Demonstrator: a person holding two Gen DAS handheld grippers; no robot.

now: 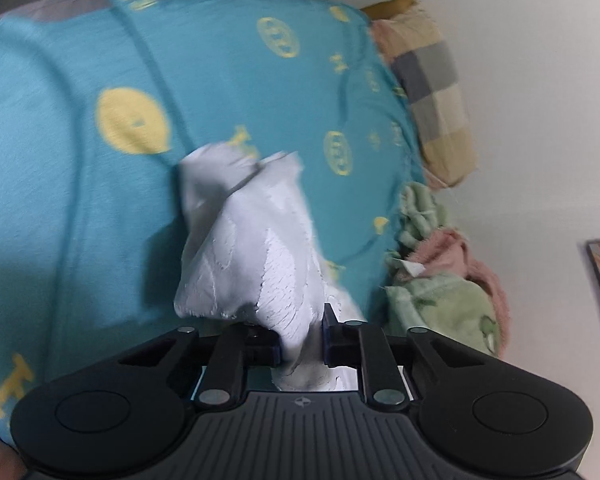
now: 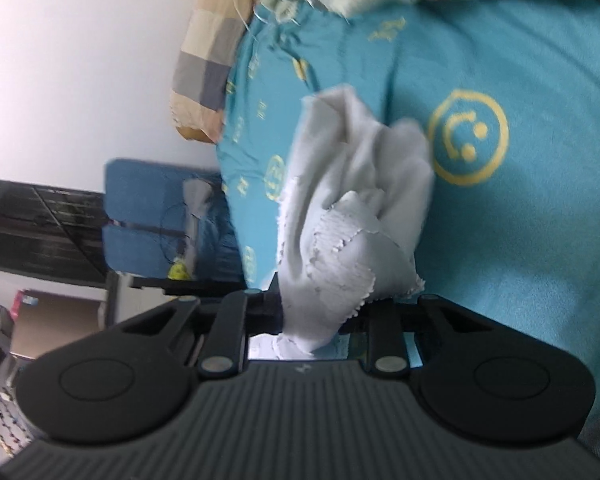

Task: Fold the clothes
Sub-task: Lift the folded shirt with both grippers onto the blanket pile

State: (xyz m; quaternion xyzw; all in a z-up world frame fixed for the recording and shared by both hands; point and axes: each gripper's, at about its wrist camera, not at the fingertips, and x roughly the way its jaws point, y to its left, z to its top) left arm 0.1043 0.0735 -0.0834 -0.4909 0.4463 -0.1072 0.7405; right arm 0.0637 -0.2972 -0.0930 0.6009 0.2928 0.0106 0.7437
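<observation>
Left gripper point(image 1: 300, 336): its two black fingers are pinched onto a bunch of white cloth point(image 1: 248, 248), held tight between them.
Right gripper point(image 2: 310, 312): it also pinches the white cloth point(image 2: 356, 208) – the fabric fills the gap between its fingers and hides part of them.
White cloth: it is crumpled into a loose lump in front of each gripper, with frayed, ragged edges and a raised pattern on it. It hangs over the blue sheet, close above it; whether it touches the sheet I cannot tell.
Blue sheet point(image 1: 80, 208): a teal bed cover with yellow smiley faces, round badges and letters. It spreads under the cloth and fills most of both views.
Smiley face point(image 2: 466, 138): a yellow ring with eyes and a mouth, just beside the white cloth in the right view.
Green fuzzy clothes point(image 1: 440, 308): a soft pile at the sheet's edge, next to a pink fluffy piece point(image 1: 480, 264).
Checked pillow point(image 1: 436, 92): grey, cream and yellow squares, lying farther back between the sheet and the white wall point(image 1: 540, 100).
Blue chair point(image 2: 152, 216): past the bed's edge in the right view – blurry, with something grey draped on it.
</observation>
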